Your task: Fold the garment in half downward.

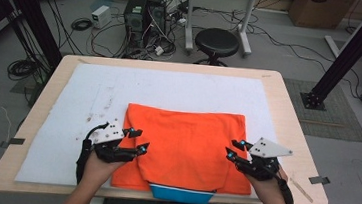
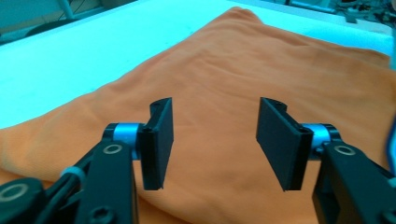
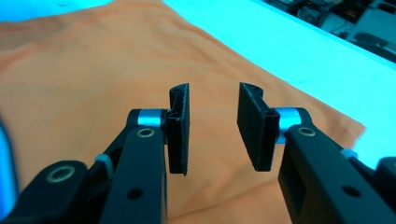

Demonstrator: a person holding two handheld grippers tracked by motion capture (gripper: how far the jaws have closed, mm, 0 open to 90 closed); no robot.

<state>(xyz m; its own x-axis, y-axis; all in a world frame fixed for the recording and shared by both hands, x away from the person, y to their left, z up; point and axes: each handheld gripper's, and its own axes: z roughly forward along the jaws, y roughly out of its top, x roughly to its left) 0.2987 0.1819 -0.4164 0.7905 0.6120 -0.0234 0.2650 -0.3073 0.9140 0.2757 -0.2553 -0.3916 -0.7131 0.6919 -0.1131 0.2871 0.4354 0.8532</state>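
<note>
1. Nearest to the person, a blue band of cloth [image 1: 182, 194] shows under the front edge of the orange garment and hangs at the front rim of the worktop [image 1: 37, 118].
2. The left gripper [image 1: 136, 140] is over the left front edge of the garment. Its jaws stand apart with a clear gap, and nothing is between them; in the left gripper view only orange cloth lies below the left gripper [image 2: 212, 140].
3. The right gripper [image 1: 232, 149] is at the right edge of the garment. Its jaws are partly open, narrower than the left ones, and hold nothing; the right gripper view shows this right gripper [image 3: 212, 128] above the cloth.
4. The orange garment [image 1: 185, 142] lies folded flat, between the two grippers, on a white mat [image 1: 170, 88].
5. Beyond the worktop a black stool [image 1: 217, 42] stands on the floor.
</note>
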